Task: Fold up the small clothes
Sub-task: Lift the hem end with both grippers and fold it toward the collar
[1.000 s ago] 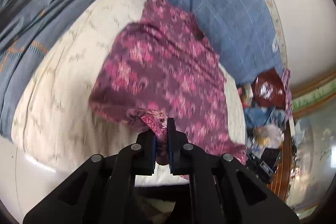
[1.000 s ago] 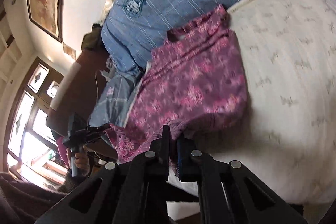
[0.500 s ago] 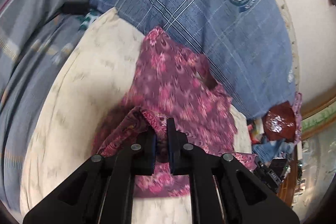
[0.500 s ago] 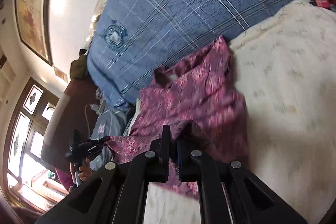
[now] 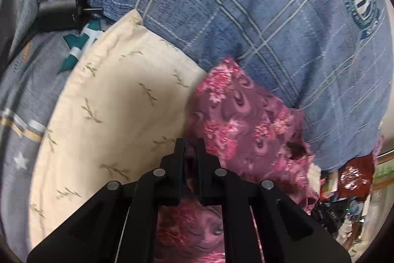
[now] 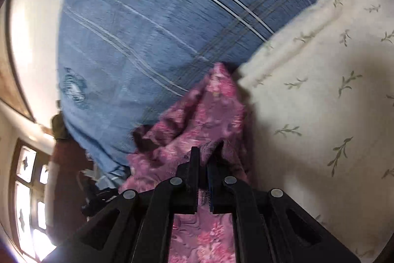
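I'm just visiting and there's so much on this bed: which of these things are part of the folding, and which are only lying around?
Part of the job:
- pink floral garment
- left gripper, shut on its cloth
- right gripper, also shut on it

Just lying about:
- cream leaf-print pillow under the garment
- blue checked pillow
- grey striped bedding
- clutter beside the bed

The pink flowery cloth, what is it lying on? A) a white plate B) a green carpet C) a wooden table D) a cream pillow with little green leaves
D: the pink and maroon flowery cloth lies on the cream pillow printed with small green sprigs, its far tip against the blue checked cushion, while the left gripper and the right gripper each pinch a fold of it.
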Demonstrator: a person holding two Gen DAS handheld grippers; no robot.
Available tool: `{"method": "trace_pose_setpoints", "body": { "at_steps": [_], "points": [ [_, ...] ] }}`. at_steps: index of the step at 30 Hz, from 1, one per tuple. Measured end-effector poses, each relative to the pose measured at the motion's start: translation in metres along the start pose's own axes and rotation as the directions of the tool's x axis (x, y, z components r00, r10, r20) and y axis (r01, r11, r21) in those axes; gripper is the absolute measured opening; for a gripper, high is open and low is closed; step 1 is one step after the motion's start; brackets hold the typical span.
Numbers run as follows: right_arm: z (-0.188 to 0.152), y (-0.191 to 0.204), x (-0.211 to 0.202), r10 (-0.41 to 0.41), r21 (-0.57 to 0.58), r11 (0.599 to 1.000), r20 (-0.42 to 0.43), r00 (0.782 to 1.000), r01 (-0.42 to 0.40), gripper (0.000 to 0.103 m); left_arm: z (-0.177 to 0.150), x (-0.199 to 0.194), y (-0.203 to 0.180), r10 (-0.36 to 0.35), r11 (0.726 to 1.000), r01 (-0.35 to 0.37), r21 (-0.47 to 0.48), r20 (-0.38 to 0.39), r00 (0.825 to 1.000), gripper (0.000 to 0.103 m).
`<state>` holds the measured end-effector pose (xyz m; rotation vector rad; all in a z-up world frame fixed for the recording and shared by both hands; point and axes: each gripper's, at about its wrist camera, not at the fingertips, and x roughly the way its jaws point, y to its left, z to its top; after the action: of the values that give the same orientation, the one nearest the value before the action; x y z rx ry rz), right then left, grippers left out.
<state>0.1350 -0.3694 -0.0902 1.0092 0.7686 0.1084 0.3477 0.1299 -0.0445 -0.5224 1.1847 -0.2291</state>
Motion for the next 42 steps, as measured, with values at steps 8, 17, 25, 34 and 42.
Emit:
{"method": "trace_pose_setpoints", "body": {
  "at_steps": [8,17,25,34,42],
  "points": [
    [-0.002,0.017,-0.03,-0.015,-0.08,0.997,0.033,0.999,0.017,0.018,0.006,-0.05,-0.001,-0.036,0.992,0.033,0.118,0.025,0.999,0.069],
    [-0.011,0.036,-0.029,-0.192,-0.262,0.947,0.006,0.981,0.187,0.043,-0.009,-0.033,-0.008,-0.014,0.982,0.025,0.189,-0.061,0.998,0.069],
    [0.001,0.042,-0.004,-0.314,-0.34,0.893,0.004,0.95,0.296,0.044,-0.016,-0.019,-0.024,-0.071,0.955,0.102,0.28,-0.12,0.99,0.07],
    [0.024,0.047,0.032,-0.321,-0.295,0.903,0.017,0.947,0.311,0.043,-0.022,0.007,-0.037,0.07,0.925,-0.038,0.378,-0.072,0.995,0.073],
    [0.008,0.084,0.019,-0.307,-0.453,0.83,0.118,0.944,0.326,0.005,-0.024,-0.005,-0.038,0.018,0.936,-0.023,0.351,0.015,1.0,0.005]
  ]
}}
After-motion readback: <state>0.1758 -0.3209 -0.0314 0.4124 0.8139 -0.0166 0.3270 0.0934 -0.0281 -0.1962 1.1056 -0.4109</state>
